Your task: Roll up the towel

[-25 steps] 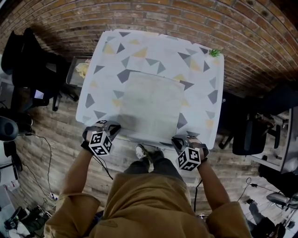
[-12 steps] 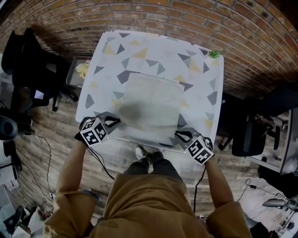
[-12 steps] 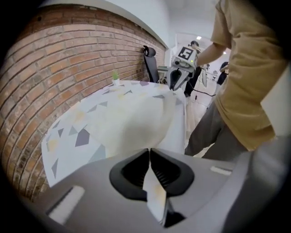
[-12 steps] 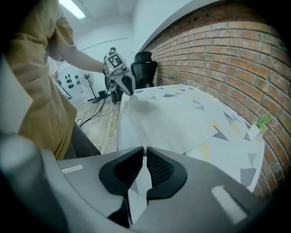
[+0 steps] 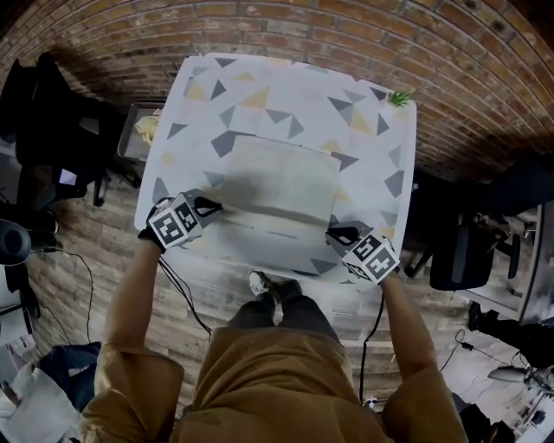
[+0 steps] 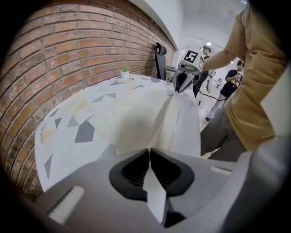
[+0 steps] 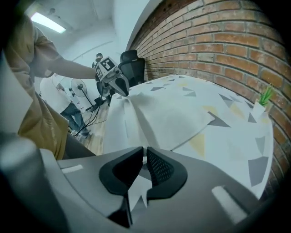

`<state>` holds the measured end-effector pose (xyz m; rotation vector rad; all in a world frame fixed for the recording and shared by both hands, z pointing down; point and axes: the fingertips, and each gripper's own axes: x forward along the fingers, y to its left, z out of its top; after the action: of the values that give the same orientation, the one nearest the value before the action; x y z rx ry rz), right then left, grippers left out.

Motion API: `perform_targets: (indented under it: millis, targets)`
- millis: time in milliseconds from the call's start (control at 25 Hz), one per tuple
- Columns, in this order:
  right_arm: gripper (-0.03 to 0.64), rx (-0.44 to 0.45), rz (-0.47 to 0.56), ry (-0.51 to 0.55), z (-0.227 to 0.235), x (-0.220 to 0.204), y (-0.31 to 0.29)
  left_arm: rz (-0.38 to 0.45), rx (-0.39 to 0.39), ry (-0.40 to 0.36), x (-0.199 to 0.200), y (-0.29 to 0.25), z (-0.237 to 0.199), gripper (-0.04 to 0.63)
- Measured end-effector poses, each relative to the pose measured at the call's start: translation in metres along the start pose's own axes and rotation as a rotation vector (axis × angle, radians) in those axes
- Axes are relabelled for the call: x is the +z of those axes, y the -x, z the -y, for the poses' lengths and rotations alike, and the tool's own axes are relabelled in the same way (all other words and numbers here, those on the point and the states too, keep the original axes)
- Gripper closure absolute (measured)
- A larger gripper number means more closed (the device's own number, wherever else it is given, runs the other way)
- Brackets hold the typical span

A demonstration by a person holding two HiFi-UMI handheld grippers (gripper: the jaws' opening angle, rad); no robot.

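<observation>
The head view is evenly lit but dim toward its corners, where the wide lens darkens the floor (image 5: 86, 251) and bends the brick wall (image 5: 346, 26) into an arc. The pale table (image 5: 381, 121) is the brightest part. A soft grey shadow lies across the near left of the towel (image 5: 294, 164). Detail is slightly soft throughout.

Both gripper views sit inside a round black border and bulge strongly at the edges. In the left gripper view the upper right background is washed out white, and the left gripper (image 6: 149, 151), close to the lens, is blurred. In the right gripper view a ceiling light (image 7: 47, 22) glares at upper left.
</observation>
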<state>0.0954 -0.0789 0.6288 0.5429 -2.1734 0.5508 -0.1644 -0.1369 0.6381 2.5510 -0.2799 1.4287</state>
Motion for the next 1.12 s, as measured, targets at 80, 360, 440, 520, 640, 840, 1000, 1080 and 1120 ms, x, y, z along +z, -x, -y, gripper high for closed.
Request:
perform_targets:
  millis: [80, 360, 440, 520, 640, 840, 1000, 1080, 1120]
  targets:
    - [0.586, 0.003, -0.011, -0.01, 0.006, 0.0, -0.004, -0.015, -0.003, 0.001, -0.001, -0.005, -0.005, 0.522]
    - [0.568, -0.043, -0.066, 0.03, 0.019, -0.002, -0.013, -0.05, 0.036, -0.013, -0.005, -0.018, -0.017, 0.475]
    - [0.535, -0.063, -0.069, 0.026, 0.021, -0.004, -0.013, -0.055, 0.054, -0.007, -0.007, -0.019, -0.022, 0.379]
    - [0.521, -0.087, -0.07, 0.027, 0.023, -0.006, -0.013, -0.052, 0.074, -0.002, -0.01, -0.019, -0.024, 0.372]
    - [0.481, -0.152, -0.051, 0.019, 0.029, -0.014, -0.005, -0.006, 0.141, 0.016, -0.01, -0.015, -0.031, 0.316]
    - [0.48, -0.211, -0.036, 0.075, 0.023, -0.014, 0.015, 0.143, 0.192, 0.232, -0.011, 0.005, -0.046, 0.316]
    - [0.48, -0.226, -0.05, 0.278, -0.002, -0.003, 0.011, 0.187, 0.246, 0.16, -0.005, 0.02, -0.036, 0.329]
    - [0.48, -0.214, -0.077, 0.407, -0.016, 0.0, 0.0, 0.121, 0.232, -0.011, -0.003, 0.012, -0.012, 0.385]
    - [0.48, -0.202, -0.094, 0.451, -0.022, -0.001, -0.006, 0.072, 0.216, -0.102, -0.005, 0.003, 0.0, 0.397]
